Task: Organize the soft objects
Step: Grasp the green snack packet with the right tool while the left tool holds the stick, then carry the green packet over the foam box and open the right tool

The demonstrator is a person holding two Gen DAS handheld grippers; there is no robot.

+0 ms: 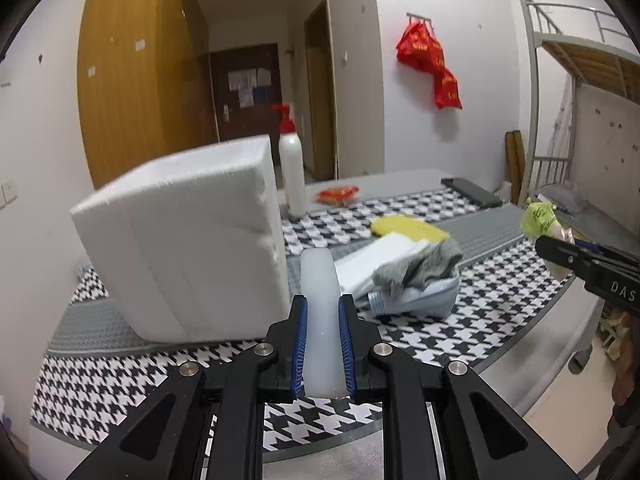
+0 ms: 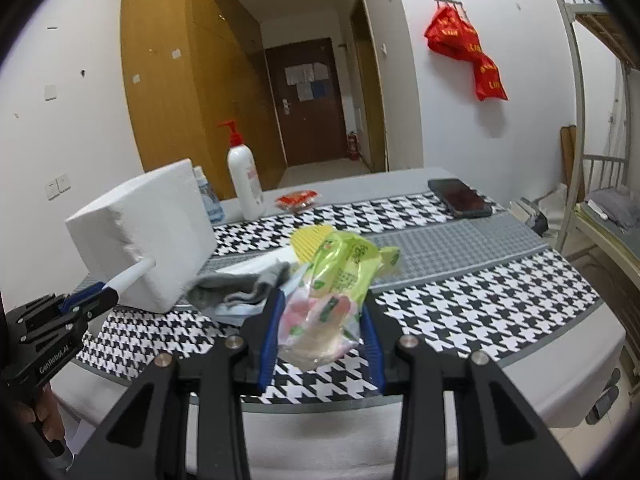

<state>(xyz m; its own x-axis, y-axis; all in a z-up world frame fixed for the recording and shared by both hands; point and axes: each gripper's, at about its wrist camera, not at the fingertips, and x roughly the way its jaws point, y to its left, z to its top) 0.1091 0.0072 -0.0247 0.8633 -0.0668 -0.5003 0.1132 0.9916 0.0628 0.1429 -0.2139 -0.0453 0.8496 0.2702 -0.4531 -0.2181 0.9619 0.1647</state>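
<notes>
Your left gripper (image 1: 323, 344) pinches a translucent white strip (image 1: 320, 320); white foam block (image 1: 184, 240) just left of it on the houndstooth-patterned table (image 1: 460, 344). Grey cloth (image 1: 420, 266) on folded white sheets (image 1: 380, 260) right of the block. White pump bottle (image 1: 292, 172) behind. Right gripper (image 2: 320, 334) holds a green-and-clear plastic bag (image 2: 336, 292) above the table

Both wrist views look forward and slightly down along their own fingers, close above the checked surface (image 1: 120, 380). They share the white foam block (image 1: 180, 248), the pump bottle (image 2: 244, 176), the far door (image 2: 308, 100) and the red bag (image 1: 430, 64) on the wall.
</notes>
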